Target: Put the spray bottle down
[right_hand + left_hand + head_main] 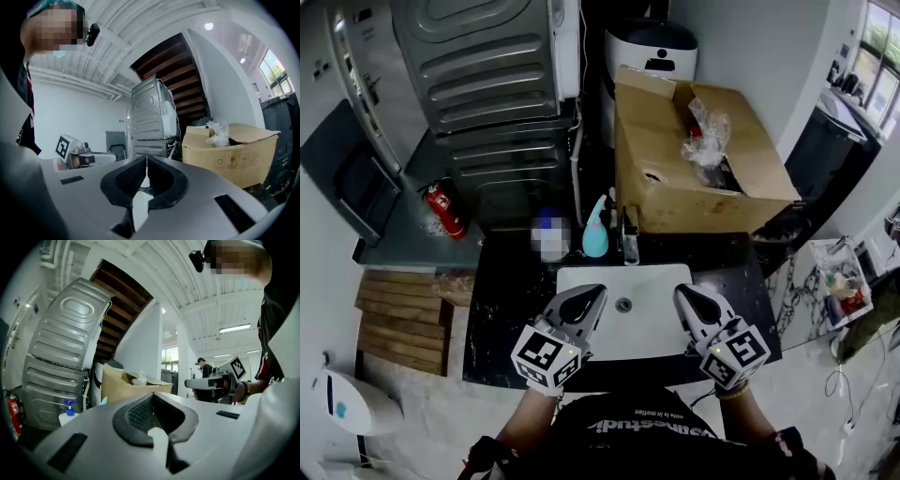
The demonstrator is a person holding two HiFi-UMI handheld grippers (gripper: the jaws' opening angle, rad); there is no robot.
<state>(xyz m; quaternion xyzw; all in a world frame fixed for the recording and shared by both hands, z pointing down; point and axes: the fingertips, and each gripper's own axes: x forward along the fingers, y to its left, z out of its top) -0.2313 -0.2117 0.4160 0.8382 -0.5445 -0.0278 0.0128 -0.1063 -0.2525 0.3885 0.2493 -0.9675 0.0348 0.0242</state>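
Spray bottle point(596, 234) upright on black desk point(502, 319), upper centre of the head view, at the back edge of the white sink point(661, 328), just left of the faucet point(628, 239). Cardboard box point(675, 178) behind it. Left hand-held gripper point(595, 295) point(152, 395) clenched, empty, over the sink's left part, well apart from the bottle. Right hand-held gripper point(682, 295) point(146, 159) also clenched, empty, over the sink's right part. Both point toward the top of the frame.

Head view: from up high, looking steeply down, close over the white sink point(656, 328). Views from the left gripper point(596, 292) and right gripper point(681, 294): low, level, facing far. Shared by all three: brown box point(675, 187), grey machine point(487, 75).
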